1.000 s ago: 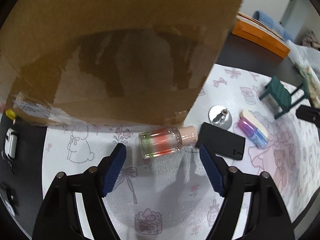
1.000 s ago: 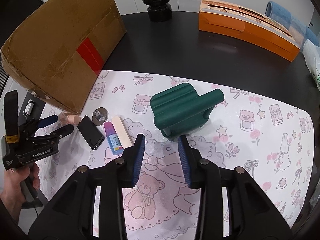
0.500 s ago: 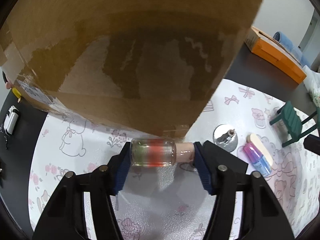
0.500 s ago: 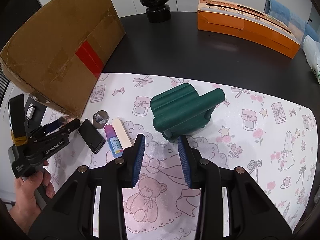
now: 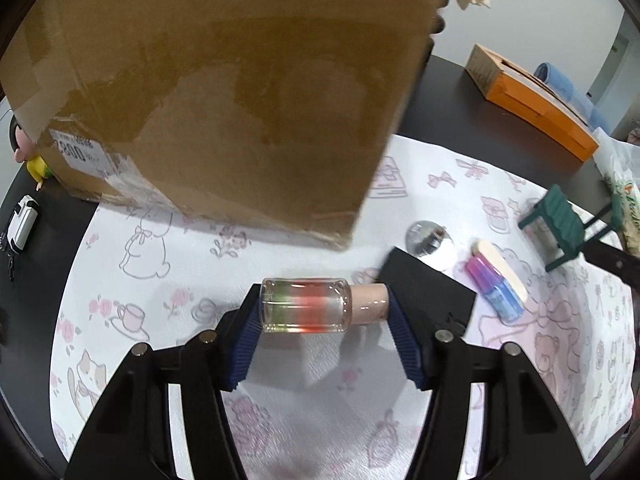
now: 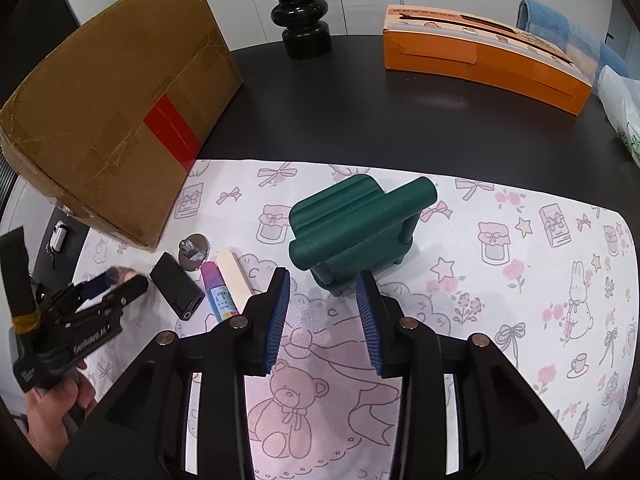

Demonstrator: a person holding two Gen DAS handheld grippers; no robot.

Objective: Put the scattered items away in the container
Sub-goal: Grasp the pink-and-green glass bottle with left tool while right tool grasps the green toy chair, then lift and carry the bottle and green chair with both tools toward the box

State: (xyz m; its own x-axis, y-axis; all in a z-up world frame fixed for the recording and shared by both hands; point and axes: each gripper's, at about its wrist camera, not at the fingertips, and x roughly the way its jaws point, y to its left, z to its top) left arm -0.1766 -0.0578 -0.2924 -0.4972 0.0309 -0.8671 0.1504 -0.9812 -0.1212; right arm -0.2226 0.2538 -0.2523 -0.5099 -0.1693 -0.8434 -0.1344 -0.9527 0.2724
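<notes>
In the left wrist view, a small glass bottle [image 5: 305,305] with a pinkish cap is gripped end to end by the left gripper [image 5: 322,320]; its jaws are clamped on the bottle's base and cap, and the bottle is held lying sideways above the patterned cloth [image 5: 168,264]. The cardboard box [image 5: 224,92] fills the upper part of the view, close beyond the bottle. To the right, a flat black case [image 5: 432,292], a round silver piece [image 5: 424,234], a purple-and-blue tube [image 5: 494,292] and a cream stick [image 5: 500,264] are seen lying close together on the cloth, the tube and stick side by side. A small green chair [image 5: 564,222] is seen farther right.

In the right wrist view, the right gripper [image 6: 323,312] is held with its jaws apart and nothing between them, just in front of the green chair [image 6: 356,224], which is upright on the cloth [image 6: 520,280]. The left gripper [image 6: 112,284] is seen at the lower left, held in a hand [image 6: 52,420]; the bottle there is blurred. The black case [image 6: 178,286], silver piece [image 6: 193,251], tube [image 6: 218,292] and stick [image 6: 236,272] lie between the two grippers. The cardboard box [image 6: 116,132] is seen at the left, partly on the dark tabletop [image 6: 360,112]. An orange box [image 6: 480,56] and a black vase [image 6: 304,20] are seen at the far side.
</notes>
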